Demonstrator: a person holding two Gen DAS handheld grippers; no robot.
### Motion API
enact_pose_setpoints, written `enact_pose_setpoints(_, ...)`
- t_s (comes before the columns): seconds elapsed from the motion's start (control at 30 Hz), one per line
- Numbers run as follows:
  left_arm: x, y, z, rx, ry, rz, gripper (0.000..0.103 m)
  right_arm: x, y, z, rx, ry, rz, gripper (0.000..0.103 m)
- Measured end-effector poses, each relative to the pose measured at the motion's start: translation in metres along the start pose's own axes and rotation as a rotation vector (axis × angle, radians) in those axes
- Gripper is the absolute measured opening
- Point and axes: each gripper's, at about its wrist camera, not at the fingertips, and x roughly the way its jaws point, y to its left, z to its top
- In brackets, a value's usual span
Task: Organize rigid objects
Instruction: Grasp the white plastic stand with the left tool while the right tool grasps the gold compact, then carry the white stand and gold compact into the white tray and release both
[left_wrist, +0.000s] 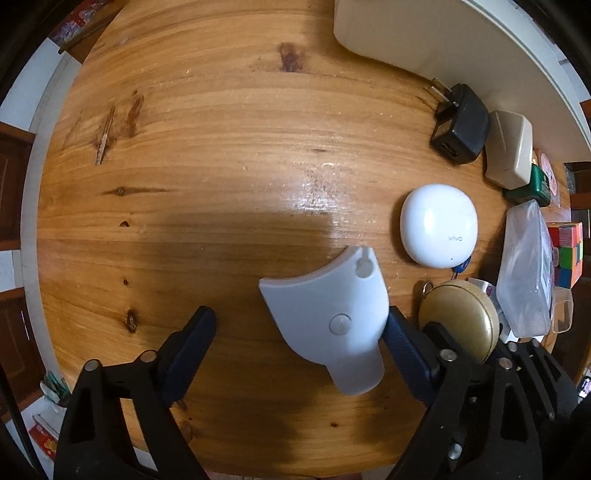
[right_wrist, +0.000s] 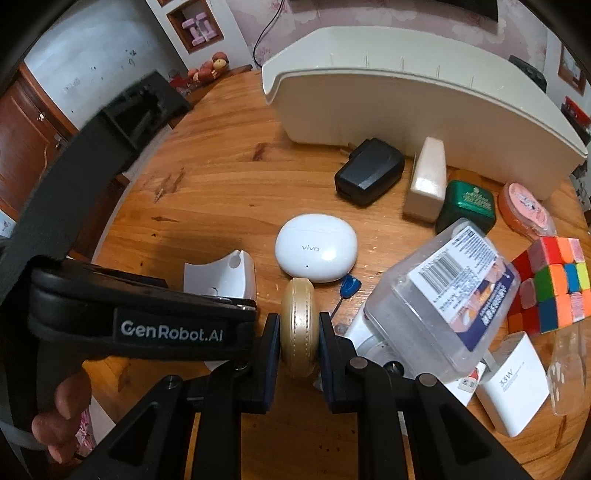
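Crowding gold disc: earbud case; clear box

The table was glossy varnished wood; the earbud case shiny smooth white plastic; the round gold case looked stitched, matt leatherette.

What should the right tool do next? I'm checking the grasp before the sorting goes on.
Probably lift straight up a little. The right tool is shut on the gold round case, held on edge between both pads, while the clear plastic box and white vivo case crowd it. The left tool is open around the white plastic piece.
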Motion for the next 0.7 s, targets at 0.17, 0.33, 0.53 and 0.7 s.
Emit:
enact_pose_setpoints(0.17,-0.009,-0.010,0.002,0.063,-0.062,-0.019,0.064,0.004,-0.004,0.000,0.025,0.006,0.020,0.019)
enact_pose_setpoints(0.33,-0.008,-0.010,0.001,0.080,-0.074,-0.037,0.064,0.007,-0.005,0.002,0.033,0.029,-0.004,0.019)
enact_pose_setpoints(0.53,-0.038,-0.003,-0.004,0.107,-0.119,-0.047,0.063,0.001,-0.005,-0.001,0.076,0.021,0.037,0.019)
enact_pose_setpoints(0.7,-0.091,-0.008,-0.007,0.177,-0.233,-0.037,0.063,-0.038,-0.003,0.003,0.091,-0.057,0.068,0.018)
